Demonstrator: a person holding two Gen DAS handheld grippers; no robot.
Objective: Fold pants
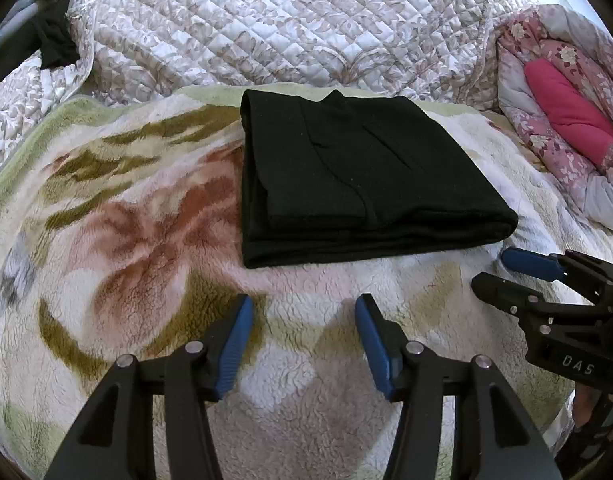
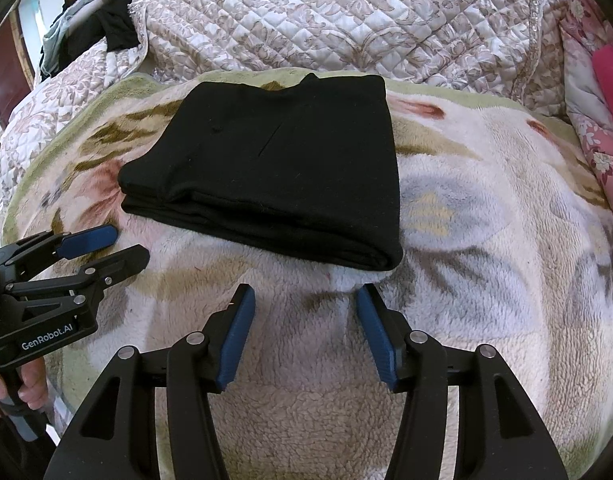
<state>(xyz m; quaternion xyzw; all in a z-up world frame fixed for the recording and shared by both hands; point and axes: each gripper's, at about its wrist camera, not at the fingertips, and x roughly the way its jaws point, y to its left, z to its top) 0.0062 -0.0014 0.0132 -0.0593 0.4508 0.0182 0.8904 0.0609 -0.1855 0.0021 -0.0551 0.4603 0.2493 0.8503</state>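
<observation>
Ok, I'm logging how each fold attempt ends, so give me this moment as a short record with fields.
pants: black pants, folded into a flat stacked rectangle
surface: floral fleece blanket on a bed
left gripper: left gripper open, nothing between its fingers, short of the pants
right gripper: right gripper open, empty, near the fold's front edge
behind: quilted bedspread
</observation>
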